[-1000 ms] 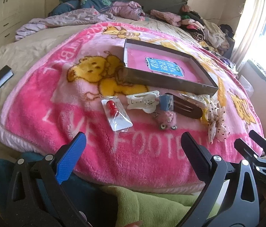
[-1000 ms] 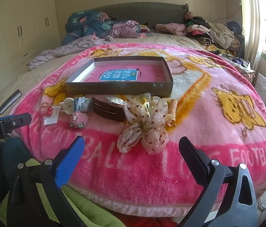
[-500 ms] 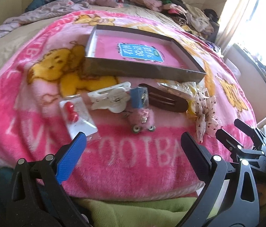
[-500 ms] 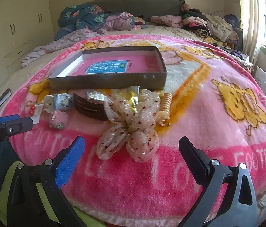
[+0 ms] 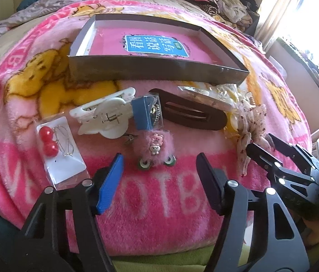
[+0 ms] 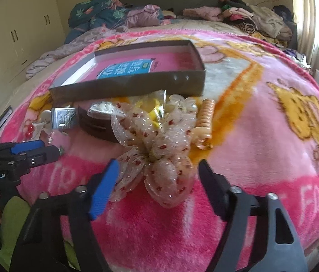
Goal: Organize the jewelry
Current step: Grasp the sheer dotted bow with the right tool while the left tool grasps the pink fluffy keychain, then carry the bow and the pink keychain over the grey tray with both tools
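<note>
A dark shallow box (image 5: 157, 68) with a pink book inside lies on the pink blanket. In front of it lie a packet of red bead earrings (image 5: 57, 145), a white claw clip (image 5: 105, 117), a small blue packet (image 5: 147, 112), a brown hair clip (image 5: 193, 113) and a pink fluffy clip (image 5: 156, 146). My left gripper (image 5: 159, 167) is open just short of the fluffy clip. My right gripper (image 6: 158, 174) is open around the near part of a sheer spotted bow (image 6: 157, 145). A tan spiral hair tie (image 6: 206, 122) lies to the bow's right.
Piles of clothes and bedding (image 6: 118, 15) lie at the head of the bed. A window (image 5: 318, 18) is on the right, cupboards (image 6: 16, 29) on the left. A green cloth (image 5: 182, 260) lies below the blanket's near edge.
Both grippers have moved forward and down toward the items. The left one has come close to the pink fluffy clip, the right one has come around the bow.
</note>
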{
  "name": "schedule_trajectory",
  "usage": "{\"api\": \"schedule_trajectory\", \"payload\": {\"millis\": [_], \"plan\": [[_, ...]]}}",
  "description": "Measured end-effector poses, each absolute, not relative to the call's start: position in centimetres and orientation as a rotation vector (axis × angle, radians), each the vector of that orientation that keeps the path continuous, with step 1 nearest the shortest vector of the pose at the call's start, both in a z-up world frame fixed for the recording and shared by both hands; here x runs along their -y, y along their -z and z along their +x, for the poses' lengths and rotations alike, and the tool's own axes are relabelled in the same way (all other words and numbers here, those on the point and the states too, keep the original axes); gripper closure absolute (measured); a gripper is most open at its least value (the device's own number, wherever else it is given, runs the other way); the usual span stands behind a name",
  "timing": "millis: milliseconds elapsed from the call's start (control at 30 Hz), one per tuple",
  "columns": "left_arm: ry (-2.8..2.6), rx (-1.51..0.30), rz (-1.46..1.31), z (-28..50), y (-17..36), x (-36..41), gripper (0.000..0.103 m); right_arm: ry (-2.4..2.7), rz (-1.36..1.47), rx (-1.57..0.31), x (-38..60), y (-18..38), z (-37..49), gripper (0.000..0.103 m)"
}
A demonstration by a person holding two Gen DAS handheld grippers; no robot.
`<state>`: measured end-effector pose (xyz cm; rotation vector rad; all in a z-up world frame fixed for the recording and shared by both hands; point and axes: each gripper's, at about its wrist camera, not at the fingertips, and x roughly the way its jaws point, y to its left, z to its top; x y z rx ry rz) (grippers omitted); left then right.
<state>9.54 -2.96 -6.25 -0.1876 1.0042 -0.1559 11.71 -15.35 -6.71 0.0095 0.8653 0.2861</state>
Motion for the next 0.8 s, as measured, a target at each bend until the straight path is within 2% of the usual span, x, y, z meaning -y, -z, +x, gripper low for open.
{"api": "schedule_trajectory", "payload": {"millis": [67,133,233,267,400,800], "plan": [[0.147,-1.011,-0.196,9.9,6.5,2.8,0.048,-0.304,0.01,-0.871,15.1,7.1,12.0,0.063],[0.142,-1.012,-0.191,10.2,6.7,2.9,0.055,-0.313,0.011,-0.874,15.1,7.2,12.0,0.078],[0.146,-1.018,-0.193,10.7,7.0,3.1,0.069,-0.33,0.029,-0.858,15.6,7.1,11.8,0.086],[0.144,-1.02,-0.188,10.8,7.1,3.2,0.074,-0.331,0.03,-0.853,15.9,7.0,11.7,0.087],[0.149,-1.017,-0.166,10.8,7.2,3.6,0.08,-0.329,0.045,-0.835,17.2,6.4,11.3,0.088],[0.241,-0.974,-0.141,9.4,5.0,5.4,0.081,-0.26,0.078,-0.77,20.8,4.2,10.3,0.089]]}}
